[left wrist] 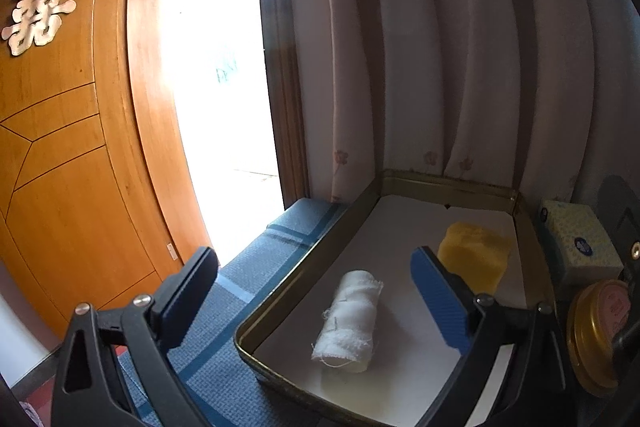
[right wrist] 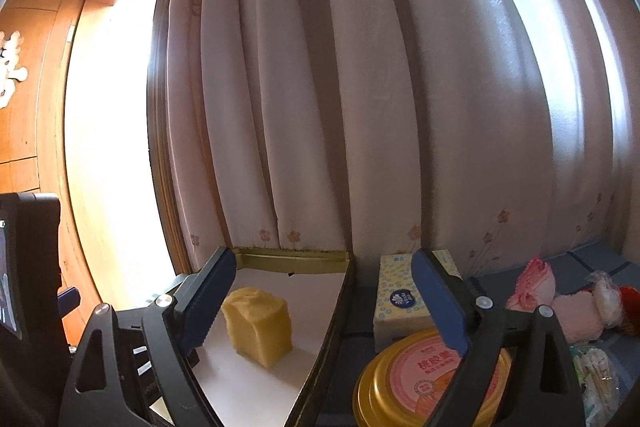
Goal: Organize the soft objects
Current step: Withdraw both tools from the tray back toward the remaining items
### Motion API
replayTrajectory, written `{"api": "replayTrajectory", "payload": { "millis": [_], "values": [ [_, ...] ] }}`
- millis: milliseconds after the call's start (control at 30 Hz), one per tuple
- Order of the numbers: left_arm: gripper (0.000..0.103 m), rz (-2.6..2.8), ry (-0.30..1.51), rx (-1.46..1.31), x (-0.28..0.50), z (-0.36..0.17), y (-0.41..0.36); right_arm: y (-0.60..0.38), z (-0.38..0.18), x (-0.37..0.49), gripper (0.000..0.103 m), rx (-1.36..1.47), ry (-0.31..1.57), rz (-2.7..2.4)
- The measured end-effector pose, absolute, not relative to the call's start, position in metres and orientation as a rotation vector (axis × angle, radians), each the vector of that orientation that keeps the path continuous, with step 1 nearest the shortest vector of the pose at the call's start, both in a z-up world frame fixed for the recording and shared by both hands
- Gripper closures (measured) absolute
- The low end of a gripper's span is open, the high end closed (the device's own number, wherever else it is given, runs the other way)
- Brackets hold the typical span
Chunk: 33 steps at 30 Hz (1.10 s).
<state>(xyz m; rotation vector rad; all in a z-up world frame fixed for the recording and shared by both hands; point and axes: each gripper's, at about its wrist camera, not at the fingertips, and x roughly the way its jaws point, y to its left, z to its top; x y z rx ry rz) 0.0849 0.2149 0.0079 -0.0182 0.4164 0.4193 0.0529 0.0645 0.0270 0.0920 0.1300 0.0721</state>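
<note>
A gold-rimmed tray (left wrist: 308, 259) with a white floor holds a rolled white cloth (left wrist: 350, 317) and a yellow sponge block (left wrist: 476, 259). My left gripper (left wrist: 316, 291) is open and empty, hovering over the tray's left rim just above the cloth. In the right wrist view the sponge (right wrist: 258, 325) stands in the tray (right wrist: 332, 311). My right gripper (right wrist: 324, 301) is open and empty above the tray's right rim. Pink and white soft toys (right wrist: 560, 303) lie at the far right on the blue surface.
A tissue box (right wrist: 400, 299) and a round gold tin (right wrist: 424, 383) sit right of the tray, also seen in the left wrist view as the box (left wrist: 580, 239) and tin (left wrist: 596, 331). A curtain hangs behind. A wooden door (left wrist: 60, 147) stands left.
</note>
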Motion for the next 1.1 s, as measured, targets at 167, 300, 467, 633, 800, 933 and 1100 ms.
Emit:
{"api": "replayTrajectory", "payload": {
  "millis": [167, 300, 467, 633, 800, 933, 1100],
  "values": [
    [0.004, 0.423, 0.426, -0.027, 0.084, 0.009, 0.215, 0.064, 0.028, 0.048, 0.012, 0.087, 0.121, 0.063],
    [0.004, 0.414, 0.423, -0.02, 0.082, 0.009, 0.213, 0.062, 0.029, 0.044, 0.012, 0.085, 0.116, 0.058],
    [0.004, 0.407, 0.428, -0.018, 0.08, 0.009, 0.209, 0.06, 0.03, 0.037, 0.012, 0.089, 0.109, 0.05],
    [0.004, 0.406, 0.433, -0.021, 0.077, 0.008, 0.207, 0.055, 0.03, 0.031, 0.012, 0.109, 0.093, 0.034],
    [0.004, 0.406, 0.434, -0.015, 0.074, 0.009, 0.204, 0.053, 0.031, 0.028, 0.012, 0.101, 0.093, 0.02],
    [0.004, 0.402, 0.433, -0.004, 0.072, 0.009, 0.201, 0.052, 0.033, 0.024, 0.012, 0.096, 0.076, 0.005],
    [0.004, 0.399, 0.432, 0.004, 0.068, 0.008, 0.196, 0.049, 0.032, 0.018, 0.012, 0.093, 0.068, 0.004]
  ]
}}
